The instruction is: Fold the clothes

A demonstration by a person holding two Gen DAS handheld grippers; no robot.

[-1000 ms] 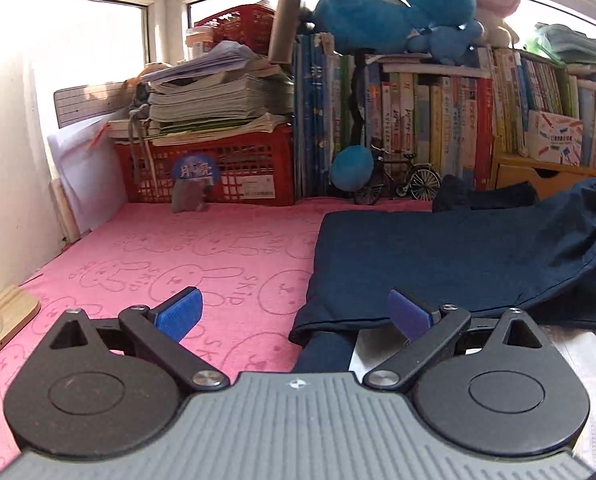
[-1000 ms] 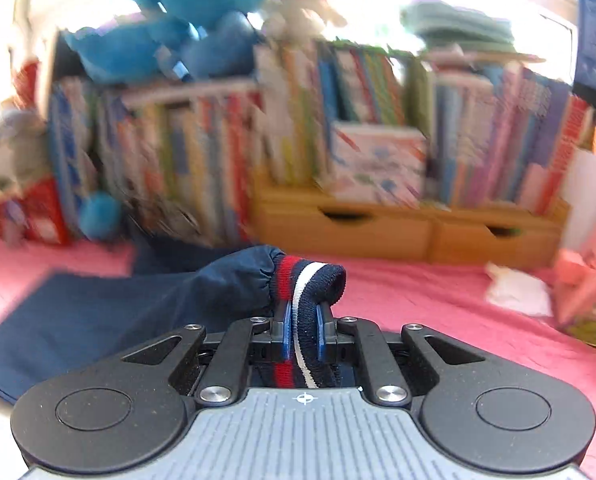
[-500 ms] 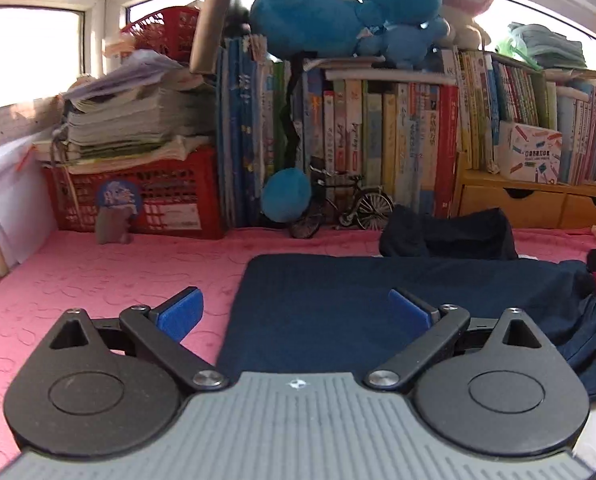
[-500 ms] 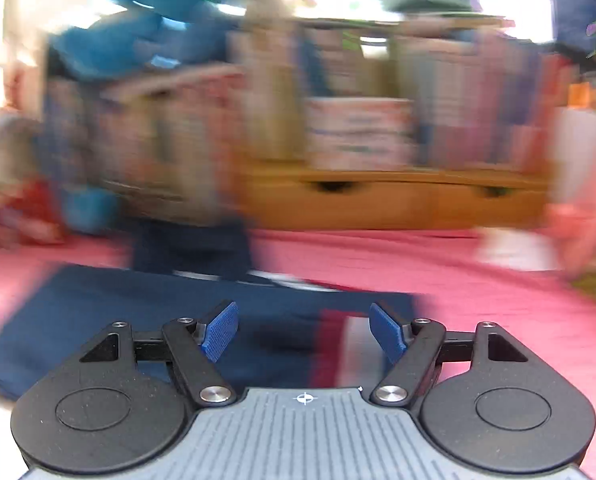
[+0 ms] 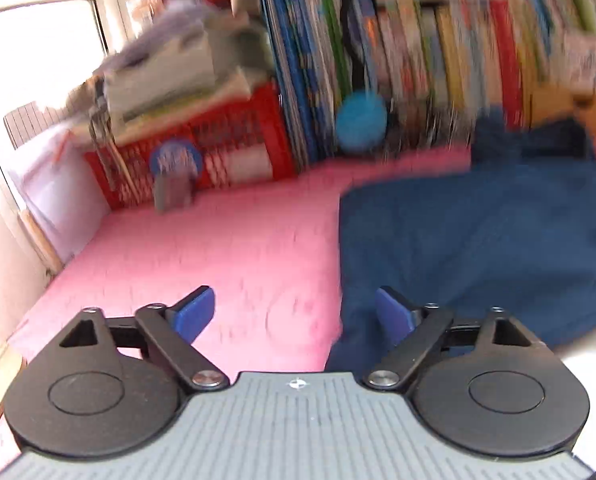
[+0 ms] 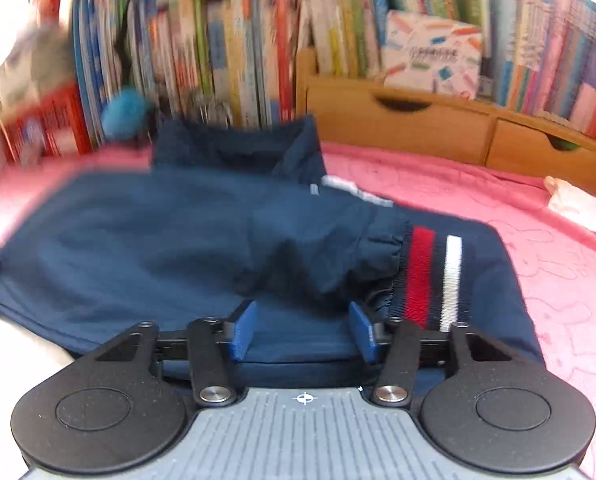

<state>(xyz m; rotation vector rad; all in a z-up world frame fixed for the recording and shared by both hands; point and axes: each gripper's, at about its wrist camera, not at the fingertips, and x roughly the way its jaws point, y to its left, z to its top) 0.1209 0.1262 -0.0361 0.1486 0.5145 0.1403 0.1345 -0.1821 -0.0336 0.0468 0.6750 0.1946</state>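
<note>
Right wrist view: books fill the wooden shelf [image 6: 398, 128]. Blue jacket [image 6: 158, 240] lies flat on the pink mat [image 6: 558, 280], long way left to right, striped cuff [image 6: 434, 280] at right. Right claw [image 6: 304, 330] gapes empty over it. Left claw [image 5: 294, 312] has just been closing, empty, wide, at the jacket's left edge.

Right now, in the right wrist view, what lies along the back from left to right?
Red crate → blue plush ball → upright books → wooden drawer unit → white crumpled paper.

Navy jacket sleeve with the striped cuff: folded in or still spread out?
Folded in. The sleeve lies across the jacket, its striped cuff resting on the navy fabric.
</note>
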